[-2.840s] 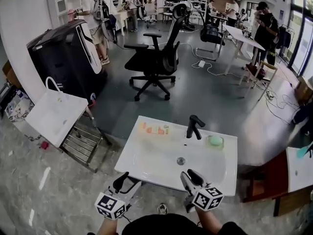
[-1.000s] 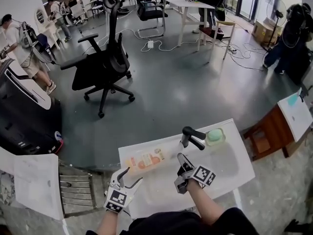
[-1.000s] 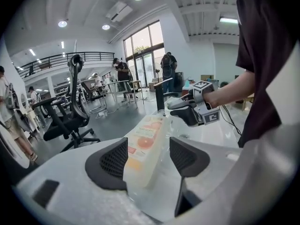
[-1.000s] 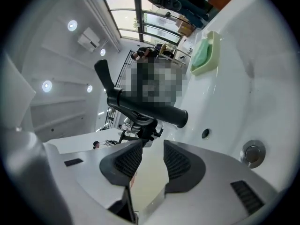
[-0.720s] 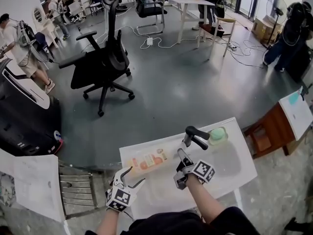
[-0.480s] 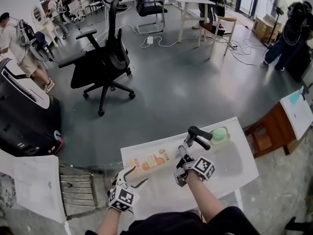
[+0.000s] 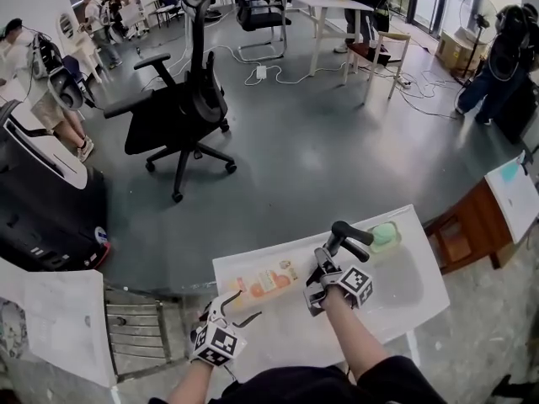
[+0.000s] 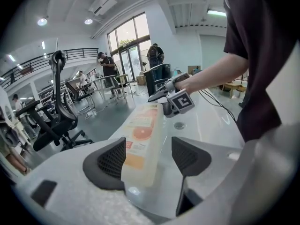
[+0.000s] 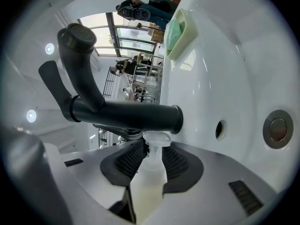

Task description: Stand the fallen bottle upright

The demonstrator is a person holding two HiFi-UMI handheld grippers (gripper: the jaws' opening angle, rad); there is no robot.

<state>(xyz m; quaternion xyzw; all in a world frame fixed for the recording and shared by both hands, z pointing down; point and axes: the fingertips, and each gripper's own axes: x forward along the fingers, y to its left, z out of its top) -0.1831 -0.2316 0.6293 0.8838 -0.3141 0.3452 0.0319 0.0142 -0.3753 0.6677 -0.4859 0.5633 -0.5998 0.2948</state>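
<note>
bottle [image 7: 268, 279] is laid flat on sink [image 7: 290, 337], beside tap [image 7: 349, 233] | left gripper [image 8: 149, 158] is spread wide, bottle base between jaws | right gripper [image 9: 152, 161] jaws are being closed on bottle neck

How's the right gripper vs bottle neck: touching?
Touching. Right gripper view: the right gripper, jaws closing, has both pads flush against the bottle neck below the cap.

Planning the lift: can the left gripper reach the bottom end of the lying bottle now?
Probably yes: the bottle lies with its bottom end between the open jaws of the left gripper, with nothing in the way.
</note>
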